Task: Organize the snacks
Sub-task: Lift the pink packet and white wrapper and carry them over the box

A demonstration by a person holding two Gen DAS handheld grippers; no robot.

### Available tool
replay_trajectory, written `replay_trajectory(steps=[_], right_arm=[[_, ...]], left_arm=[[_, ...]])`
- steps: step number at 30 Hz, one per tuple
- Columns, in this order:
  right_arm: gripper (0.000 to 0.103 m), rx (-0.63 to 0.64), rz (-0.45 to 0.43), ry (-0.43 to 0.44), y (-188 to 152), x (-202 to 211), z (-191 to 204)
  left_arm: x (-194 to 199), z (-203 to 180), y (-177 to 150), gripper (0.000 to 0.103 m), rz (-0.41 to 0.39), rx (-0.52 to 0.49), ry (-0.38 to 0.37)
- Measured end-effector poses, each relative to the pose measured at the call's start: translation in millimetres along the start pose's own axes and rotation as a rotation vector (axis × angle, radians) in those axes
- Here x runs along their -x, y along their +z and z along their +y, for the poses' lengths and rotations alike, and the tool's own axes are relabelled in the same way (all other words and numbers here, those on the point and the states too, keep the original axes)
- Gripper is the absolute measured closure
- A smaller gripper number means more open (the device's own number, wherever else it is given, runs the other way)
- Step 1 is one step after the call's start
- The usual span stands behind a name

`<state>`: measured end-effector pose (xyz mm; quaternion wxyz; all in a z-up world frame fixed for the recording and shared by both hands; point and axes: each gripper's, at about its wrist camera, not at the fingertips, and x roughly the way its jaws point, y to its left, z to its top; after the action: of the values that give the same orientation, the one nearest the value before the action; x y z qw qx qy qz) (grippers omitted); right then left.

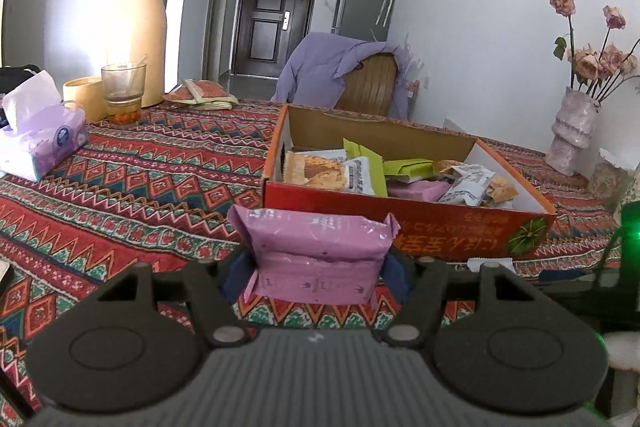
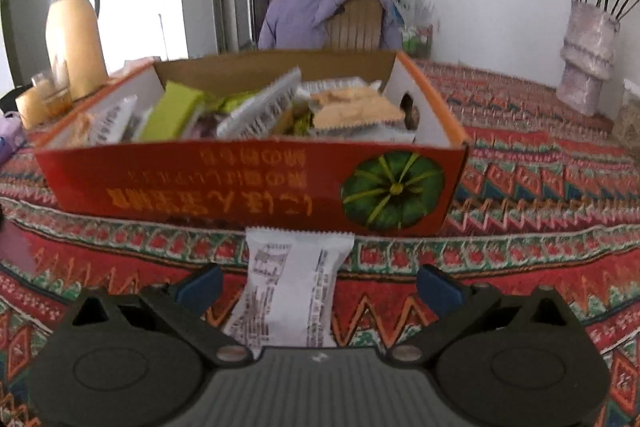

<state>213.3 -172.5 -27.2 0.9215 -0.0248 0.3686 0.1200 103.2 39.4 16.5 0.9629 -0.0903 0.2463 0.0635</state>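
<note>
My left gripper is shut on a pink snack packet, its blue pads pressing both ends, held above the patterned tablecloth just short of the red cardboard box. Several snack packets lie inside that box: green, white, pink and biscuit ones. My right gripper stands open low over the cloth. A white snack packet lies flat between its blue fingers, clear of both, right in front of the box's near wall. That same white packet peeks out by the box in the left wrist view.
A tissue pack, a glass, a yellow cup and a tall thermos stand at the left back. A vase of dried roses stands at the right. A chair with a purple jacket is behind the table.
</note>
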Motion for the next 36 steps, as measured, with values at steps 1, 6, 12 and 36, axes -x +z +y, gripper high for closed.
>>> replay_trajectory(steps=[1, 6, 12, 36], right_arm=[[0.000, -0.001, 0.012, -0.001, -1.0, -2.8, 0.1], [0.000, 0.002, 0.013, -0.004, -3.3, -4.7, 0.4], [0.021, 0.018, -0.005, 0.018, -7.2, 2.6, 3.0], [0.064, 0.043, -0.199, 0.109, -16.8, 74.4, 4.7]], left_arm=[[0.6, 1.3, 0.0, 0.036, 0.000, 0.003, 0.000], [3.8, 5.6, -1.2, 0.036, 0.000, 0.020, -0.003], [8.0, 5.8, -4.8, 0.036, -0.002, 0.020, -0.013], [27.2, 0.6, -1.1, 0.036, -0.042, 0.012, -0.045]])
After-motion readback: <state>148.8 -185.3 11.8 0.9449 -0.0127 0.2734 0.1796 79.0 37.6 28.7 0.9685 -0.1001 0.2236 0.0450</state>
